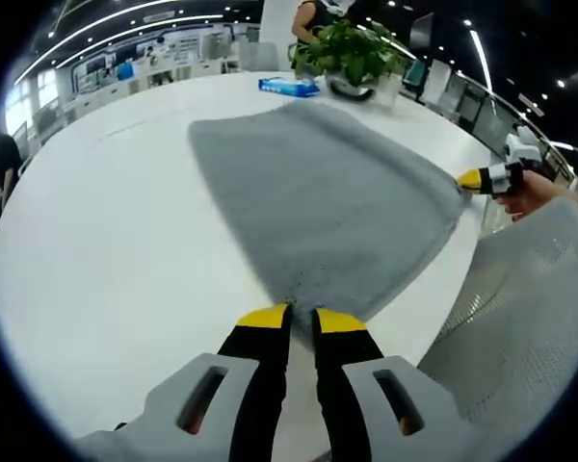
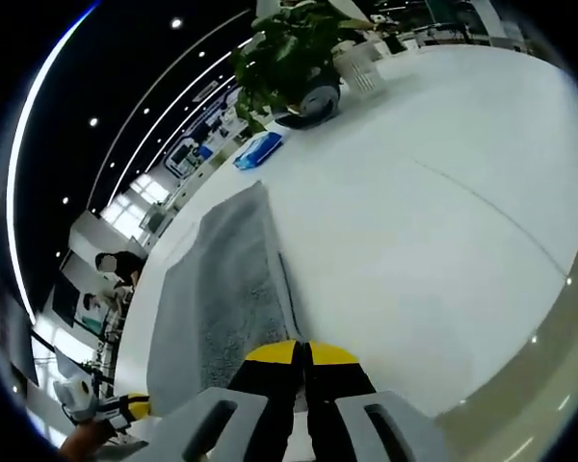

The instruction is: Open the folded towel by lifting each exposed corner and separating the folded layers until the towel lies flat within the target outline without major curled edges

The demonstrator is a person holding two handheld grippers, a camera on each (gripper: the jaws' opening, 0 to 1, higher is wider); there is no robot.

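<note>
left gripper (image 1: 302, 316) pinches towel (image 1: 328, 192) corner | right gripper (image 2: 302, 350) pinches opposite corner | towel spread on surface (image 1: 106, 231)

In the left gripper view, the left tongs (image 1: 302, 320) rise from the bottom, black arms with yellow tips drawn close together, pinching the near edge of the grey towel (image 1: 328, 202). At the right of that view the right tongs (image 1: 474, 179) come in sideways, a hand (image 1: 535, 192) behind them, yellow tip at the towel's corner. In the right gripper view the right tongs (image 2: 302, 354) stand nearly closed on the towel's edge, and the left tongs (image 2: 135, 408) show at lower left.
</note>
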